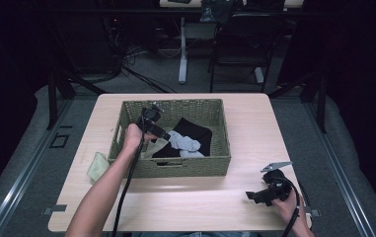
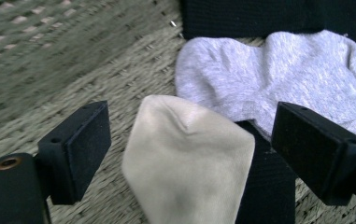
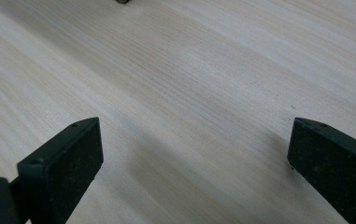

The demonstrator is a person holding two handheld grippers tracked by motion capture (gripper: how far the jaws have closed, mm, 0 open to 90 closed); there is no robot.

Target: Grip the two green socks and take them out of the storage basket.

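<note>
In the high view, a woven olive basket (image 1: 126,129) sits mid-table and holds a black cloth (image 1: 198,134), a grey sock (image 1: 185,143) and a cream sock (image 1: 157,147). My left gripper (image 1: 165,135) reaches down into the basket. Seen from the left gripper view, the left gripper (image 2: 192,135) is open, with the toe of the cream sock (image 2: 189,168) lying between its jaws, untouched by either. The grey sock (image 2: 278,74) rests just beyond, on the black cloth (image 2: 269,14). My right gripper (image 1: 252,195) (image 3: 194,140) stands open over bare wood at the front right.
A pale greenish sock (image 1: 97,167) lies on the wooden table (image 1: 254,123) just left of the basket. Basket walls ring the left gripper. Dark floor, table legs and cables are beyond the far edge.
</note>
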